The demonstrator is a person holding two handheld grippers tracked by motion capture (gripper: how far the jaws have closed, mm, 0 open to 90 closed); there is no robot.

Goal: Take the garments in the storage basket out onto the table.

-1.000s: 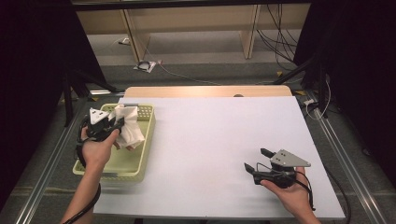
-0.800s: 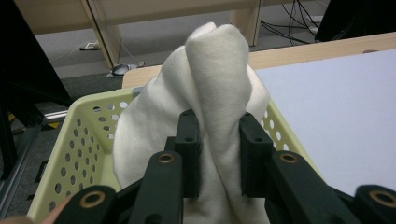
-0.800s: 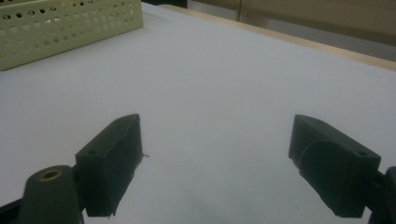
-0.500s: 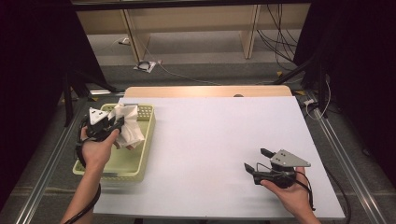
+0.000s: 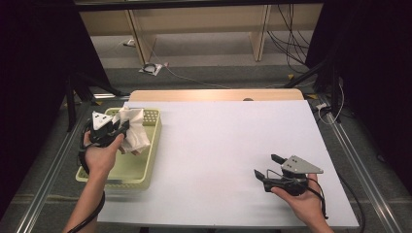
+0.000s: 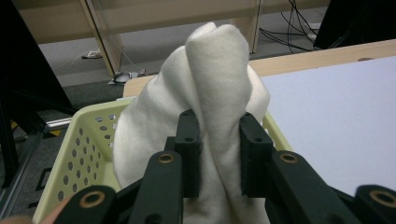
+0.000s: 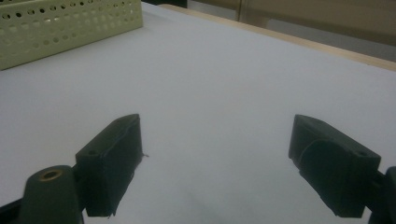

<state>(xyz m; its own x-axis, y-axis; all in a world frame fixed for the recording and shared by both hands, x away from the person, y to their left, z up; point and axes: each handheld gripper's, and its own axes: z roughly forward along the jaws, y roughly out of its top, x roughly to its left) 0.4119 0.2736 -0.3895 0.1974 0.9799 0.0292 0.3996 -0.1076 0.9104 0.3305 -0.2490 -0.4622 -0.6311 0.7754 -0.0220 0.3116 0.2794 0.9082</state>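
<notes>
**White cloth gripped over the yellow basket**

My left gripper (image 6: 217, 154) had its jaws clenched on a crumpled white cloth (image 6: 210, 88), a thick fold of it pinched between the two black pads. I held that cloth above the pale yellow perforated plastic basket (image 5: 145, 160), over the basket's far end, with the bunched fabric hanging down into it. The basket sat at the left edge of the white worktop (image 5: 218, 145). My right gripper (image 5: 265, 167) rested well apart from the basket, near the worktop's near right corner, its jaws spread wide and grasping nothing, pointing back toward the basket.
</notes>
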